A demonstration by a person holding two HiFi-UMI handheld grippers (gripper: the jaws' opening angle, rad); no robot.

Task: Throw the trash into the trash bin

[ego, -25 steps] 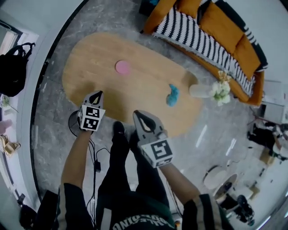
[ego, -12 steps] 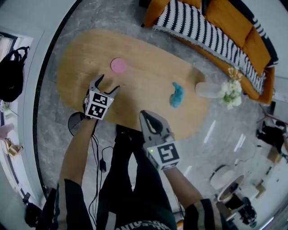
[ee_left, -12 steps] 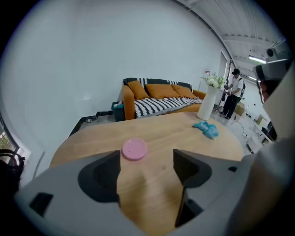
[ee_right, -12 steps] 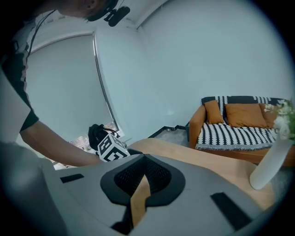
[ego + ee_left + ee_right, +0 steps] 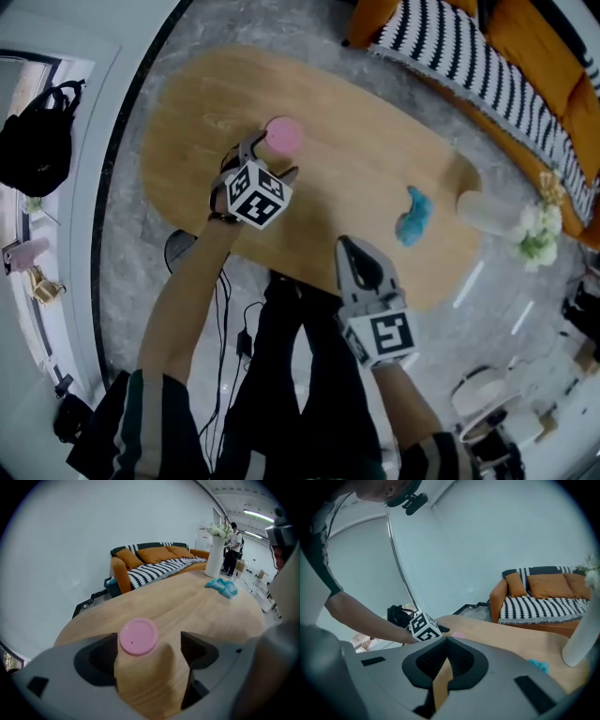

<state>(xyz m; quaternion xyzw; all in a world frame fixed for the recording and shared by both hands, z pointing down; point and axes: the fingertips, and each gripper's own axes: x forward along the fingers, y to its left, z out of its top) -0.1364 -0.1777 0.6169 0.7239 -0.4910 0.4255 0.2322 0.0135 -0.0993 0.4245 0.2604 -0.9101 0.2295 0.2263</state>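
A flat pink disc (image 5: pixel 283 136) lies on the oval wooden table (image 5: pixel 356 141). My left gripper (image 5: pixel 270 156) hangs over the table right at the disc, and its jaws are opening. In the left gripper view the pink disc (image 5: pixel 138 636) sits between the fingertips, closer to the left one, with no pad pressing on it. A crumpled blue piece of trash (image 5: pixel 412 214) lies farther right on the table, also visible as the blue piece (image 5: pixel 222 587). My right gripper (image 5: pixel 347 247) is at the table's near edge with its jaws together and nothing in them (image 5: pixel 446 643).
A white vase (image 5: pixel 487 211) with flowers stands at the table's right end. An orange sofa (image 5: pixel 487 56) with a striped throw lies beyond it. A dark round thing (image 5: pixel 178 251) and cables are on the floor by the near edge. A black backpack (image 5: pixel 42 141) hangs at the left.
My left gripper has moved forward across the table to the pink disc, and its jaws have gone from shut to wide apart. The right gripper has drifted right and lower, still shut.
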